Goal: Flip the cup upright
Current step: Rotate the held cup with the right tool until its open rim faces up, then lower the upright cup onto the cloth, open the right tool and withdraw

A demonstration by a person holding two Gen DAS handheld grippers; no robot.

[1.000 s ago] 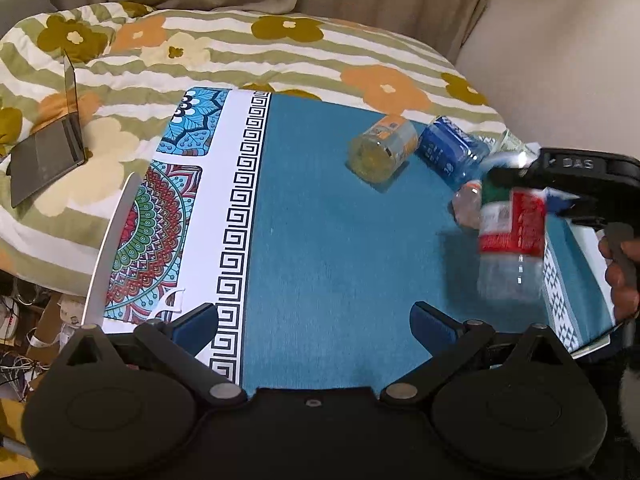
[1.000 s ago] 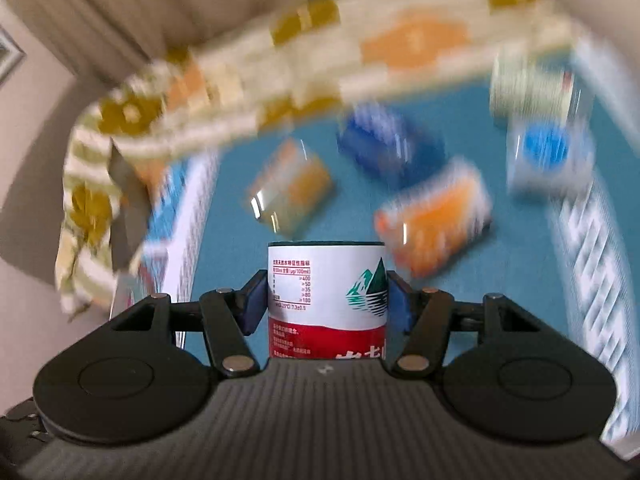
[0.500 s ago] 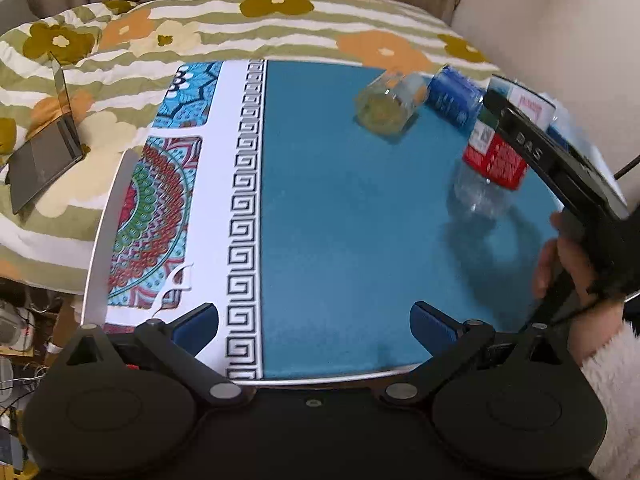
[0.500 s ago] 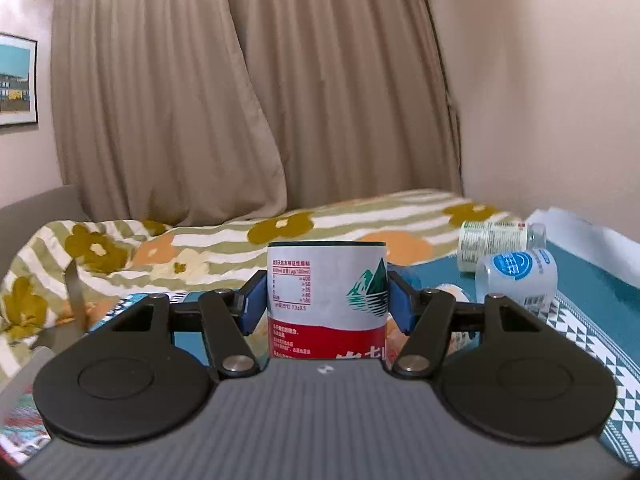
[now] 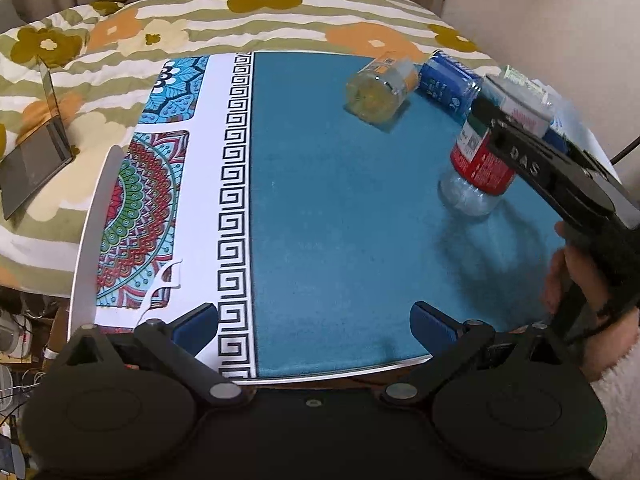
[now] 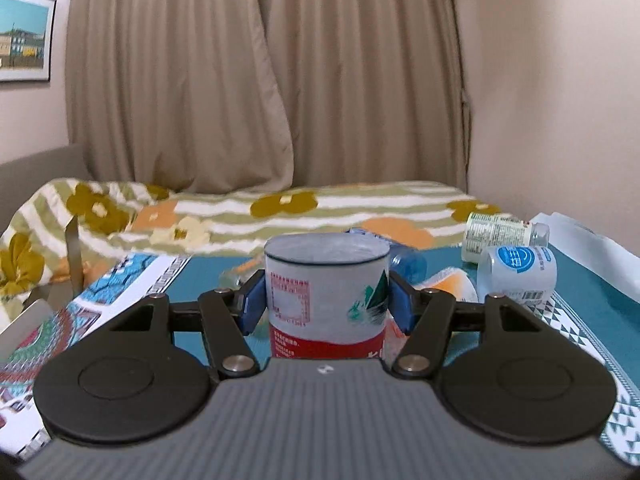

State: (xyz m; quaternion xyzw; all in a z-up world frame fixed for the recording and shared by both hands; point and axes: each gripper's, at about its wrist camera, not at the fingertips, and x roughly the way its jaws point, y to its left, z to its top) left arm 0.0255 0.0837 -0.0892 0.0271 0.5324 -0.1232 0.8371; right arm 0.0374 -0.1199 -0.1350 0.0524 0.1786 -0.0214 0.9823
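Note:
The cup [image 6: 326, 300] is a cut-off clear plastic bottle with a red, white and green label. It stands upright on the teal mat, open end up. It also shows in the left wrist view [image 5: 478, 168] at the right side of the mat. My right gripper [image 6: 325, 306] has its blue pads on both sides of the cup's label; the jaws look a little wider than the cup. My left gripper [image 5: 314, 320] is open and empty over the mat's near edge.
Several other bottle cups lie on their sides at the far right: a yellow-orange one [image 5: 380, 88], a blue one [image 5: 450, 80], a white-blue one [image 6: 518, 274] and a green-labelled one [image 6: 500, 234]. A floral quilt [image 5: 240, 20] lies behind the table. A laptop [image 5: 36, 156] sits at the left.
My right gripper swung the cup from above the mat down to an upright stand. The cup now sits lower between the pads and the jaws have spread slightly. The left gripper stayed open.

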